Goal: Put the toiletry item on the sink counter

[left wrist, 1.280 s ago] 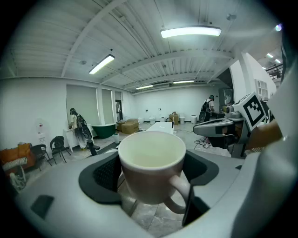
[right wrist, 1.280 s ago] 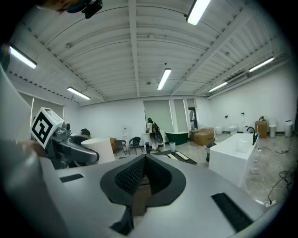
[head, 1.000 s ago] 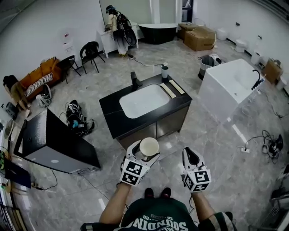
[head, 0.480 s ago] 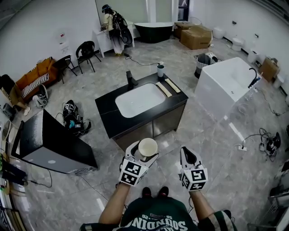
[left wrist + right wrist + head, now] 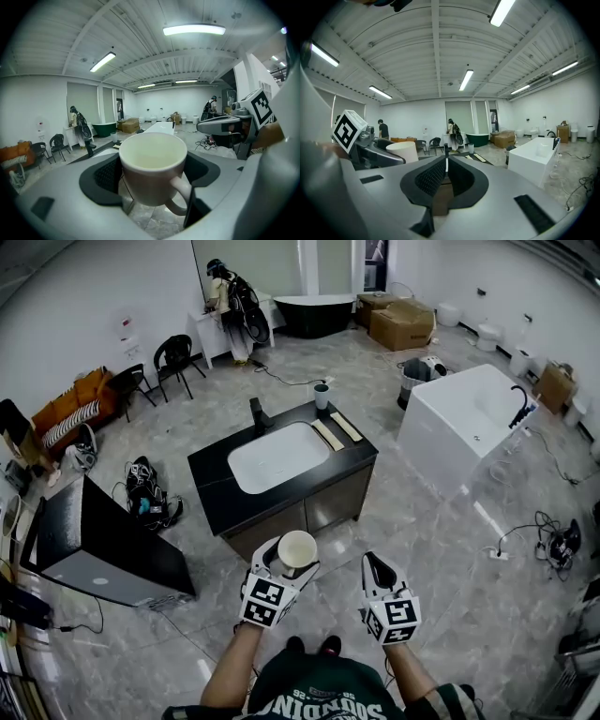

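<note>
Left gripper (image 5: 284,565) jaws clamp a cream mug (image 5: 296,548); right gripper (image 5: 377,570) jaws closed, empty. Worktop (image 5: 212,495) ahead.

The mug (image 5: 151,161) is cream inside and pale tan outside. The left gripper (image 5: 289,557) and right gripper (image 5: 375,564) are light grey, with black textured pads and black-and-white square markers. At twelve o'clock the sink counter (image 5: 214,474) is black around a white basin (image 5: 277,456). The floor (image 5: 441,549) is grey marbled tile. At two o'clock is a white bathtub (image 5: 459,418), and at ten o'clock an orange sofa (image 5: 89,388).
</note>
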`<state>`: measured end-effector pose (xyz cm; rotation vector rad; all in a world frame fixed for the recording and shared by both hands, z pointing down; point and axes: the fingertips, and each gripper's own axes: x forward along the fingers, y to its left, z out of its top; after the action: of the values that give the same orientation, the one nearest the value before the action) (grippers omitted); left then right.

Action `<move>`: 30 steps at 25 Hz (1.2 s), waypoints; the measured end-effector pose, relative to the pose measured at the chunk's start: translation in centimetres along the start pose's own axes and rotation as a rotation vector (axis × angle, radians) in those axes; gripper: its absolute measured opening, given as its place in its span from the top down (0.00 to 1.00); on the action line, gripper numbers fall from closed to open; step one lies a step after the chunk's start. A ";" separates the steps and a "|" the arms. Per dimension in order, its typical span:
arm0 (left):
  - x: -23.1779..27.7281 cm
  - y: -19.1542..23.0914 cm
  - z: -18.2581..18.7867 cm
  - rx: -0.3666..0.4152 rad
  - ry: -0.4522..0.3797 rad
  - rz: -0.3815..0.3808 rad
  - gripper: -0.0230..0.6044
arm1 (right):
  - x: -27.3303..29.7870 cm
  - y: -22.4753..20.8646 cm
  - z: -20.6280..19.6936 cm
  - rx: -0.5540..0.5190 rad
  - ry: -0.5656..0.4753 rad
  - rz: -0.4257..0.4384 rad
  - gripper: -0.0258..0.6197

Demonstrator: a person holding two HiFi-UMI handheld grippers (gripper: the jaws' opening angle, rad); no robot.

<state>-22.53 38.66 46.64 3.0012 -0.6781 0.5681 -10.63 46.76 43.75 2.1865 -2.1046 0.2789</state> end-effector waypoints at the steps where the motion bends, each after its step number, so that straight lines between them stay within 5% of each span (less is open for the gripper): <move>1: 0.3 -0.2 0.1 0.003 0.000 0.004 0.30 | -0.2 -0.4 0.0 0.000 -0.003 0.002 0.89; 16: 7.5 0.3 0.9 -0.027 0.010 0.015 0.30 | 3.3 -6.8 -1.0 0.011 0.018 0.001 0.89; 30: 21.5 6.7 3.9 -0.046 -0.002 -0.020 0.30 | 15.4 -14.8 0.1 0.014 0.054 -0.005 0.89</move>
<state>-5.92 23.39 50.09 2.9627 -0.6507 0.5410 4.62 32.31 47.54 2.1656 -2.0753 0.3495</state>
